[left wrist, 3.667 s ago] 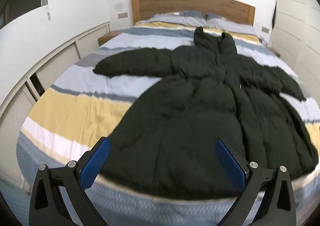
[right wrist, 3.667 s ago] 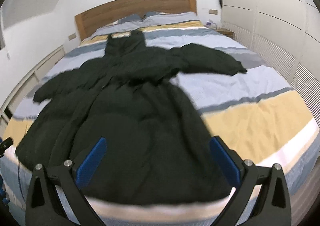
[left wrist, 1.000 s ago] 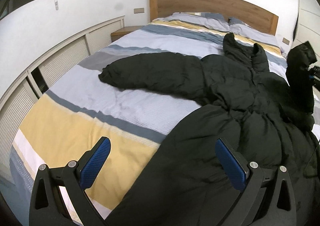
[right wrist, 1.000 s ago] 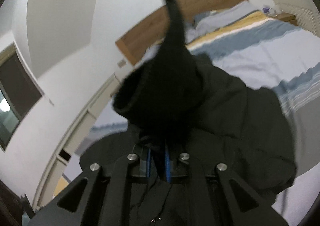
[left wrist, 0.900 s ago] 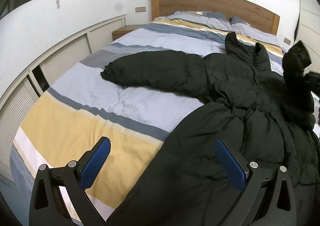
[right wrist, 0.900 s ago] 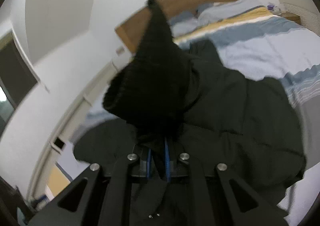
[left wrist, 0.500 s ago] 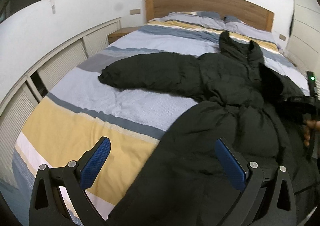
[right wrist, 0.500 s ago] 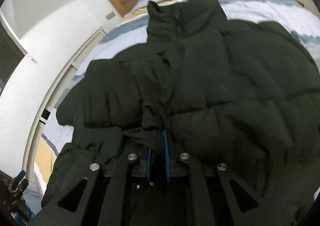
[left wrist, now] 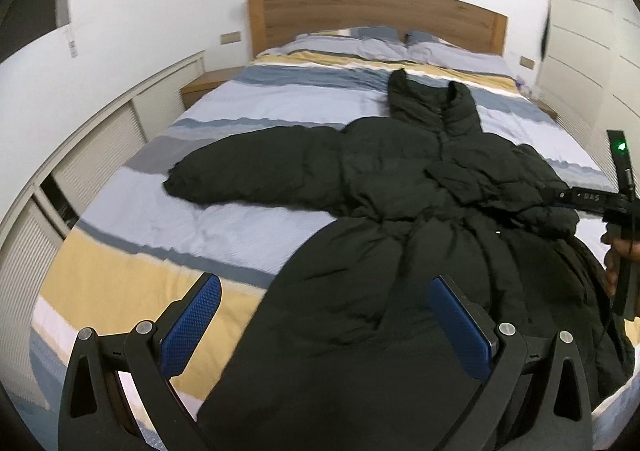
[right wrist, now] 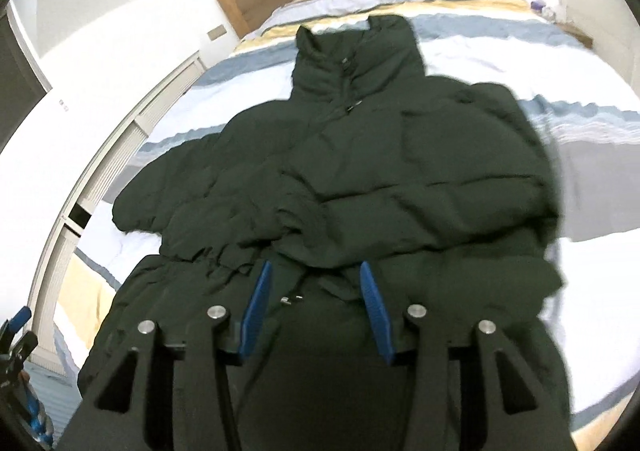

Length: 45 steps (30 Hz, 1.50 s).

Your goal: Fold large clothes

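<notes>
A large dark green puffer coat lies face up on the striped bed, collar toward the headboard. Its left sleeve stretches out flat to the left. Its right sleeve lies folded across the chest. My left gripper is open and empty, above the coat's lower left part. My right gripper is part open over the coat's waist, just below the folded sleeve, holding nothing. It also shows at the right edge of the left wrist view.
A wooden headboard and pillows are at the far end. A low white cabinet wall runs along the bed's left side, white wardrobe doors along the right. A bedside table stands at the far left.
My right gripper carried the right sleeve over, laid it across the coat's chest, then opened and let it go. My left gripper stayed open and only shifted slightly.
</notes>
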Available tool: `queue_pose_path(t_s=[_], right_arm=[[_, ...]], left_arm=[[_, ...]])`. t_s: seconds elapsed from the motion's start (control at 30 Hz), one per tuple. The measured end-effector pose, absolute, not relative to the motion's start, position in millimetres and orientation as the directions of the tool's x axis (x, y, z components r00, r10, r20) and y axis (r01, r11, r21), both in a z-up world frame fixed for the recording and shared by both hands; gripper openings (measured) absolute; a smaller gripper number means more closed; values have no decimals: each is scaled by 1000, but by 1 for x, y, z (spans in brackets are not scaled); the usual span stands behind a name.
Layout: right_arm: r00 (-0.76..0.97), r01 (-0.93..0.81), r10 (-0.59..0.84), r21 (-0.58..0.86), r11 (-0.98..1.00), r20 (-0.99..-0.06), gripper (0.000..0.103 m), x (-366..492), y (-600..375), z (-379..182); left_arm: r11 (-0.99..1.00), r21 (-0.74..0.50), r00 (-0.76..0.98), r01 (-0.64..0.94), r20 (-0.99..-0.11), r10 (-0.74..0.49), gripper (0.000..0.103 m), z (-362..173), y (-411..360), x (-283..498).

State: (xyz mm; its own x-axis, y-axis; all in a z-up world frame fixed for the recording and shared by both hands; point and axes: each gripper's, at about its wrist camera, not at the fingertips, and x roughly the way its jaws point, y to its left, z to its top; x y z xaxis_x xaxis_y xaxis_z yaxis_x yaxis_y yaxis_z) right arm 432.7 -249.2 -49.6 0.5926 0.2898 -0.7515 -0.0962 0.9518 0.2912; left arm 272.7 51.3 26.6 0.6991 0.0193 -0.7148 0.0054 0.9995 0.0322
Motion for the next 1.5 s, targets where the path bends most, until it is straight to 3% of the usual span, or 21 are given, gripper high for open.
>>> queue_pose_path(t_s=[0.27, 0.53, 0.73, 0.83, 1.0, 1.3, 1.5], right_arm=[[649, -17, 147, 179, 984, -747, 45, 461, -307, -34], [675, -49, 122, 121, 991, -728, 45, 543, -334, -51], [618, -67, 153, 143, 987, -771, 45, 566, -345, -94], [593, -48, 161, 165, 985, -789, 46, 568, -357, -111], [557, 18, 139, 180, 984, -819, 46, 563, -380, -113], [491, 126, 37, 113, 985, -871, 46, 529, -377, -61], [505, 175, 48, 156, 972, -862, 46, 495, -349, -13]], left_arm=[[991, 76, 698, 109, -716, -22, 102, 16, -27, 358], [965, 16, 717, 262, -672, -184, 102, -9, -146, 489], [964, -20, 639, 265, -745, -191, 102, -69, -190, 549], [967, -6, 564, 254, -811, -153, 102, -107, -186, 563], [971, -33, 514, 237, -844, -154, 102, -116, -172, 566], [982, -59, 485, 177, -863, -139, 98, -63, -109, 538], [994, -89, 499, 60, -860, -107, 98, -22, -1, 510]])
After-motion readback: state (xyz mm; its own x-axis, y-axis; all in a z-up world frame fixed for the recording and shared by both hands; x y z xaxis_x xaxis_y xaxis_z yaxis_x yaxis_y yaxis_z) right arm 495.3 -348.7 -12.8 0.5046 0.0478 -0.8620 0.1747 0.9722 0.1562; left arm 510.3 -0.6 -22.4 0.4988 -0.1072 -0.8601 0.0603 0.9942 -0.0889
